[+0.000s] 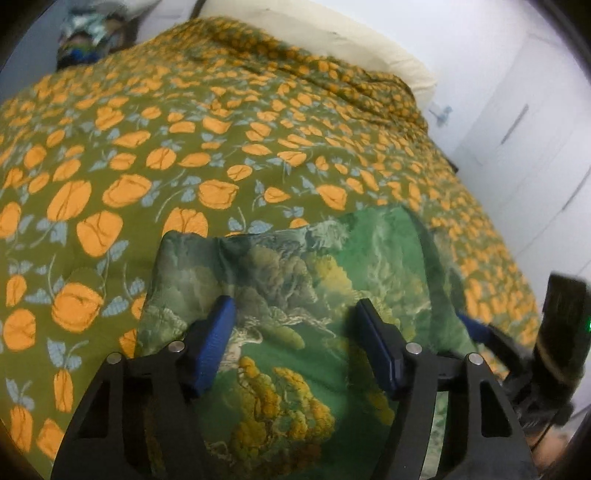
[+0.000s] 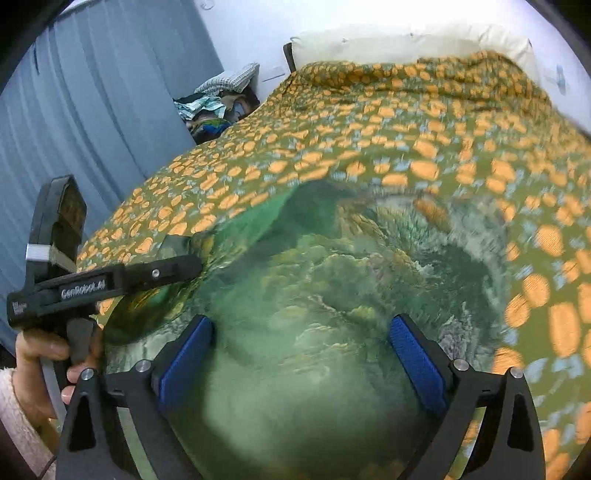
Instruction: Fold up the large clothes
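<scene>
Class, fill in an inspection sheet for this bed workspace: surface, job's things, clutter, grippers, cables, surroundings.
Surface: bed with olive bedspread printed with orange flowers, wrinkled near the cream pillow.
Job's things: green landscape-print garment lying on the bedspread, below both grippers.
Clutter: heap of clothes beside the bed's far corner.
Grippers: left gripper open; right gripper open; neither grips cloth.
Cables: nothing seen.
Surroundings: blue curtain, white wall, white cupboard doors.
</scene>
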The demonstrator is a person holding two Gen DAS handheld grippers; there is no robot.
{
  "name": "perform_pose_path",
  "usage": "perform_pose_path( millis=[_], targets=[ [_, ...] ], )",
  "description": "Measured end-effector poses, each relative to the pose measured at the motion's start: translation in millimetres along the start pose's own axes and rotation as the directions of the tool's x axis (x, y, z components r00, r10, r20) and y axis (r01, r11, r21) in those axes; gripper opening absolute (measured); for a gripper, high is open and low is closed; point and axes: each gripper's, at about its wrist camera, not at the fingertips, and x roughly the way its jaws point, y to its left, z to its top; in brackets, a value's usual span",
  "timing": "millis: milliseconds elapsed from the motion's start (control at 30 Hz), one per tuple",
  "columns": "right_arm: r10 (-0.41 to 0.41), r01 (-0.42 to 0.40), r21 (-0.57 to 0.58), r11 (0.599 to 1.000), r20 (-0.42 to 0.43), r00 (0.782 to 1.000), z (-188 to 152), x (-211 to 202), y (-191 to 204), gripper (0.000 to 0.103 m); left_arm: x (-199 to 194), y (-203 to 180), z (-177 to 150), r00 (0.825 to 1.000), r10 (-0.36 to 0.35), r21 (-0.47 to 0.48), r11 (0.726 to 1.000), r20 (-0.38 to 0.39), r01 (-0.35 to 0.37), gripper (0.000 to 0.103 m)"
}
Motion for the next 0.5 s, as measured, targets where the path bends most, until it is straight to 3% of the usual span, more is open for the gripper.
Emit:
perform_pose_path(
  millis=[167, 333, 500],
  targets=[
    [-0.005, 0.005, -0.021, 1.000, 0.001, 1.000, -5.4, 14.3, -7.3, 0.101, 7.8, 7.2, -9.1, 0.998, -0.026, -0.004, 1.000, 0.055, 0.026, 0.070],
    [-0.022, 0.023, -0.025, 0.999, 0.031, 0.999, -8.9, 22.5, -6.4, 0.103, 14.9, 20.7, -8.1, 0.994, -0.084, -0.036, 0.996, 0.063, 0.087, 0.070],
    [-0.016, 0.017, -0.022, 1.000, 0.049, 0.999, -11.3, 24.3, -7.4, 0.103, 16.9, 21.3, -9.5, 0.993, -0.089, -0.034, 0.995, 0.080, 0.092, 0.070]
  ],
)
